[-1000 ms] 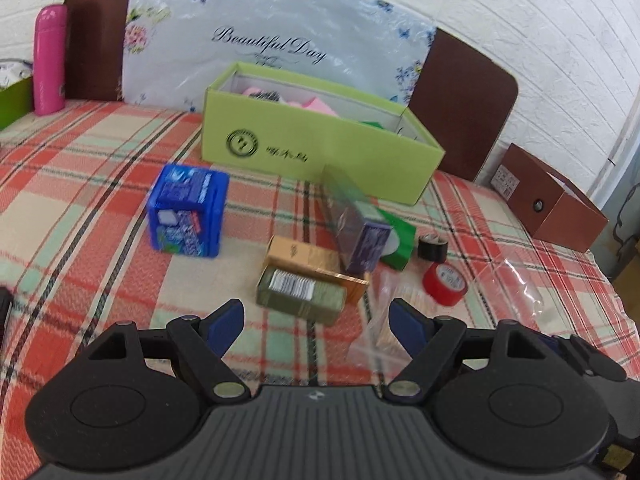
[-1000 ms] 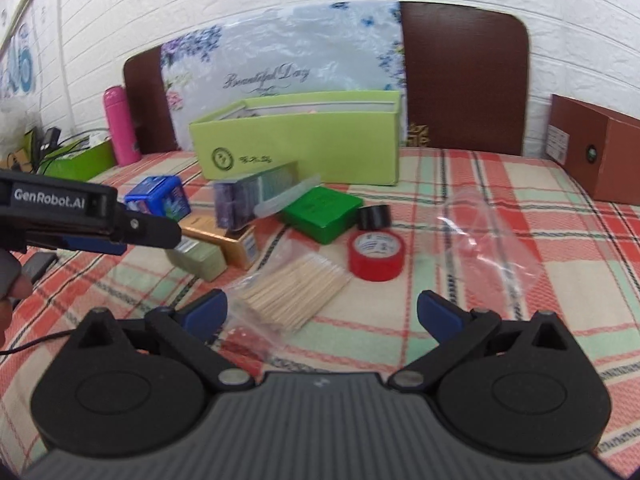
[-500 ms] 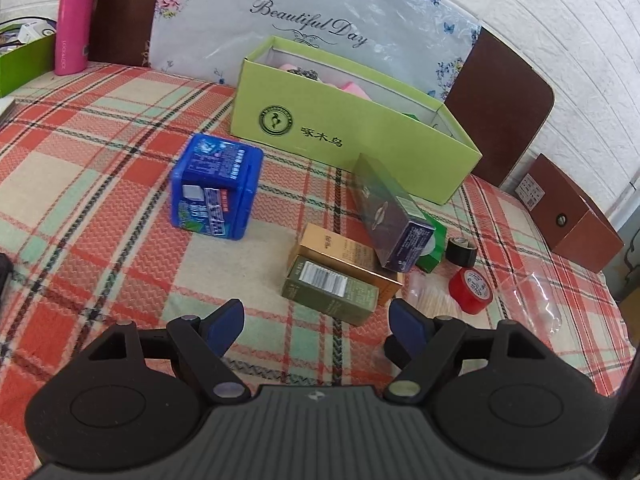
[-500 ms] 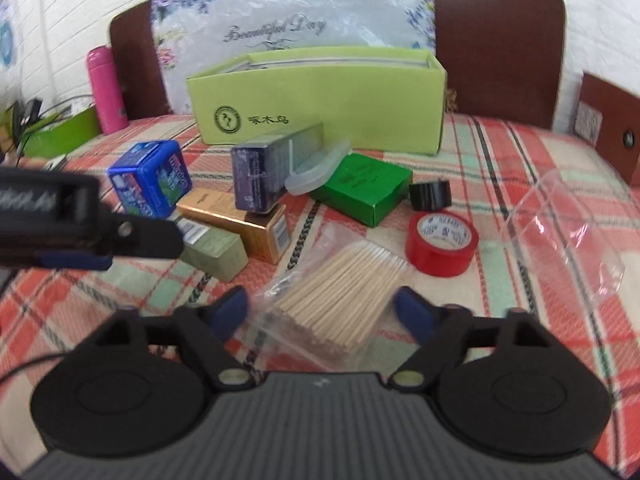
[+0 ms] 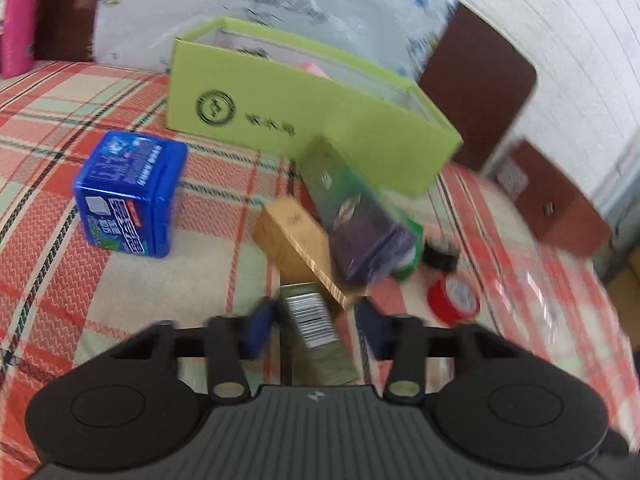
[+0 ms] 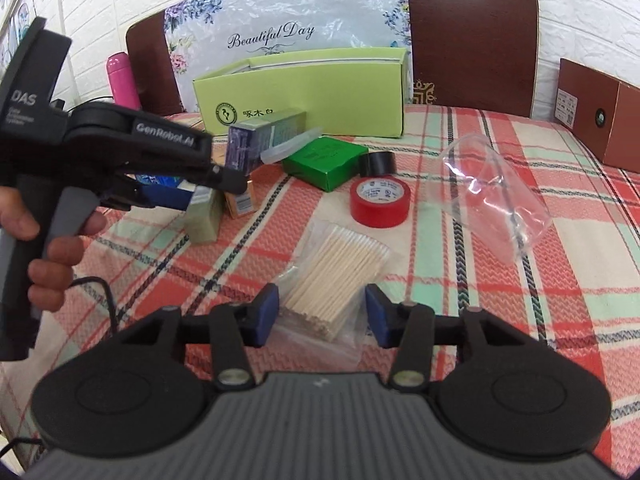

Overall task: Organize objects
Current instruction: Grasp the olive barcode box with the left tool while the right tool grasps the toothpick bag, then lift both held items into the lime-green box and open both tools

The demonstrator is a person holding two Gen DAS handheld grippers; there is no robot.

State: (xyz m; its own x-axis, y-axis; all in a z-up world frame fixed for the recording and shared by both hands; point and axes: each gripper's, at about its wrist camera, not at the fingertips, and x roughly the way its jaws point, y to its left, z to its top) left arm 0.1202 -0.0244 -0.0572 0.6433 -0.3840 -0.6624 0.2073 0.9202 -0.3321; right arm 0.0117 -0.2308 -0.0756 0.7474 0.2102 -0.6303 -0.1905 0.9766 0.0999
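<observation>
The left gripper [image 5: 316, 326] has its blue fingers [image 5: 260, 330] spread on either side of the olive box [image 5: 316, 332], which lies between them with its barcode label up; whether the pads touch its sides cannot be told through the blur. The right gripper [image 6: 319, 314] has its fingers [image 6: 264, 312] spread around the near end of the bag of wooden sticks [image 6: 334, 276], not pressing it.

Taking the lime-green open box [image 5: 304, 120] at the back of the plaid-covered bench [image 5: 200, 264] as landmark: directly in front of it a purple-ended carton [image 5: 356, 216] leans on a gold box [image 5: 296, 240], and the olive box lies just nearer than the gold one. In front and to the left stands the blue tin [image 5: 128, 194]. In front and to the right lie a green packet [image 6: 324, 162], a black tape roll [image 6: 380, 162], a red tape roll [image 6: 380, 202] and, farther right, a clear plastic cup [image 6: 494, 196] on its side. A pink bottle [image 6: 122, 80] stands well to the left of it.
</observation>
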